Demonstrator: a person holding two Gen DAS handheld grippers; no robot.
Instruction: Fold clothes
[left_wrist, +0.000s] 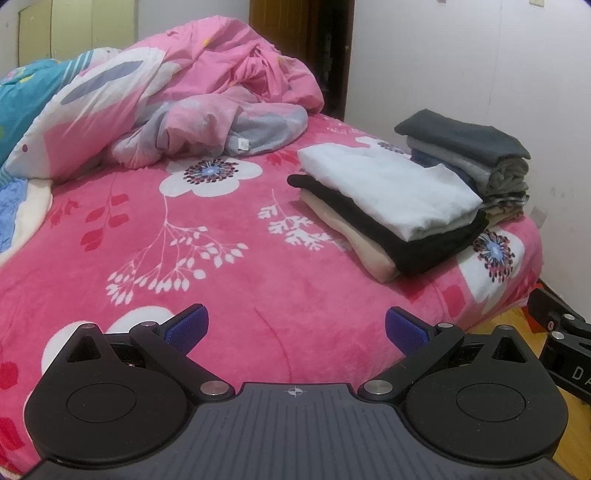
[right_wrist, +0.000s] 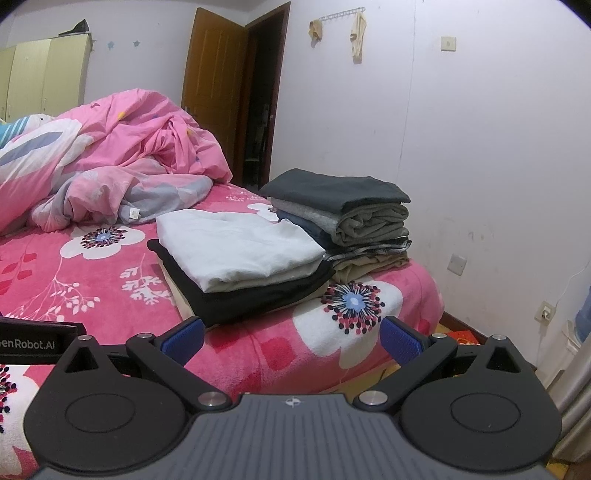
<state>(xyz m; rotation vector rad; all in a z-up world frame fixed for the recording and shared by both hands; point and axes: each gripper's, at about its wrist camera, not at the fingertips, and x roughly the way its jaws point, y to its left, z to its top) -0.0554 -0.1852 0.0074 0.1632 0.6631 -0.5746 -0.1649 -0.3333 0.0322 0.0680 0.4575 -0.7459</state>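
Left wrist view is showing the left gripper (left_wrist: 296, 328) hovering with its blue-padded fingers spread wide and gripping nothing, above the near edge of the pink floral blanket (left_wrist: 229, 295). Right wrist view is showing the right gripper (right_wrist: 291, 334) likewise spread and empty, just short of the near pile.

Taking that near pile as the landmark: a white folded garment (right_wrist: 236, 251) is lying on top of a black folded garment (right_wrist: 258, 295), which is resting on a cream one (left_wrist: 369, 254). Directly behind it, touching or nearly so, a taller stack (right_wrist: 354, 229) is sitting close to the bed's edge by the wall, capped by a dark grey garment (right_wrist: 332, 190). Beyond and to the left of the pile, a crumpled pink duvet (right_wrist: 122, 158) is bunching up; no unfolded clothing is showing clearly.

Judging from this, the folding is looking largely done. The risk lies in reaching past the near pile: a finger catching the white layer could be dragging it askew, and nudging the tall stack could be tipping it off the bed.
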